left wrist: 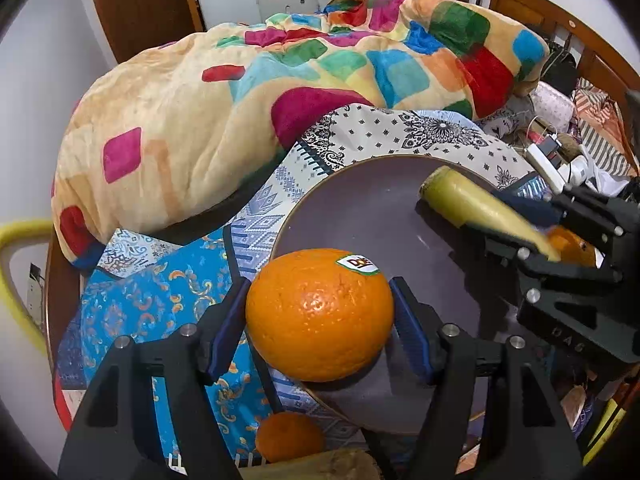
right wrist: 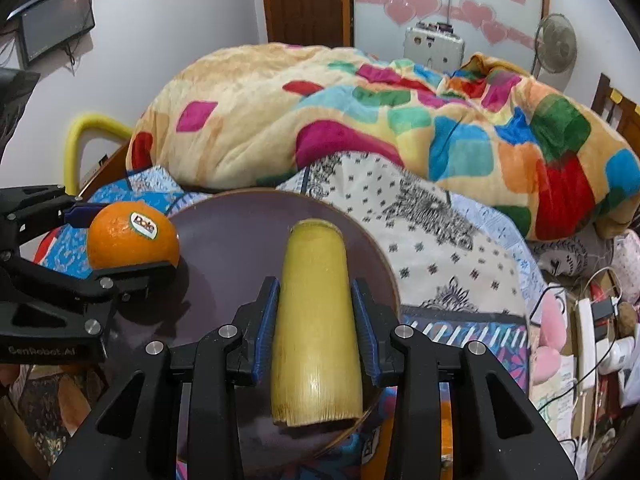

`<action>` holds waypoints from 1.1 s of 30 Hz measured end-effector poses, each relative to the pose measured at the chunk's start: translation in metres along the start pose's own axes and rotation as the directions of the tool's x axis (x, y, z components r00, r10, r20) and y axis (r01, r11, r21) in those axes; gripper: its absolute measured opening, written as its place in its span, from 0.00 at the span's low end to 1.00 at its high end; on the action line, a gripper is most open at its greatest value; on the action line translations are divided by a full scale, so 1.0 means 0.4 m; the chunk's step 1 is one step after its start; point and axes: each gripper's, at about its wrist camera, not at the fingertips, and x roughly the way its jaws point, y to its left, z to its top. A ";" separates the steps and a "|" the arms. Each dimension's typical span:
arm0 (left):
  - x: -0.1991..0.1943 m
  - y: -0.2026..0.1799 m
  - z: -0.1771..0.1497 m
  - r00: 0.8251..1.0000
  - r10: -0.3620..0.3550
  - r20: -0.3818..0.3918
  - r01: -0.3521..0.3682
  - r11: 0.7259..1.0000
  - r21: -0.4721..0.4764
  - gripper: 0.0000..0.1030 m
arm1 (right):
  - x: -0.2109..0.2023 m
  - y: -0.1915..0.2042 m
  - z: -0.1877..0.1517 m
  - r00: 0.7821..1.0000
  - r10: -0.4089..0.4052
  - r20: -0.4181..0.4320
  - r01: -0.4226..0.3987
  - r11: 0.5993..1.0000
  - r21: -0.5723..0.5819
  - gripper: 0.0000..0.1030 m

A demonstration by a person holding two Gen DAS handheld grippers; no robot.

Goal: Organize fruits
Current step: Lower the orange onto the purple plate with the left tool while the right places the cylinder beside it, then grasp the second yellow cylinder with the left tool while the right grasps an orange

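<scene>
Your left gripper (left wrist: 320,316) clamps the stickered round orange (left wrist: 319,314); your right gripper (right wrist: 316,312) clamps the yellow-green husked cob (right wrist: 316,320). Both hang above the dark purple round plate (right wrist: 240,224); next, lower and release gently.

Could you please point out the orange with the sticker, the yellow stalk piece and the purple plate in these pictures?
orange (left wrist: 318,316): left wrist view, middle of its front peel.
yellow stalk piece (right wrist: 316,336): right wrist view, middle of its length.
purple plate (right wrist: 232,240): right wrist view, bare inner surface.
</scene>
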 end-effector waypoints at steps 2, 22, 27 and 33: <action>-0.001 0.005 0.001 1.000 -0.006 -0.005 0.006 1.000 -0.004 0.67 | -0.004 0.000 -0.002 1.000 0.003 0.004 -0.003 1.000 0.000 0.33; -0.159 -0.007 -0.036 0.982 0.046 0.183 -0.049 0.999 0.010 0.87 | -0.164 -0.029 -0.031 0.990 -0.015 0.138 0.016 1.000 -0.009 0.50; -0.204 0.002 -0.076 0.978 0.047 0.204 -0.048 0.999 -0.001 0.88 | -0.199 -0.049 -0.059 0.987 -0.041 0.158 0.043 0.999 -0.010 0.53; -0.202 0.005 -0.143 0.984 0.034 0.174 -0.035 0.999 -0.001 0.88 | -0.226 -0.073 -0.109 0.987 -0.056 0.149 0.059 0.998 -0.014 0.57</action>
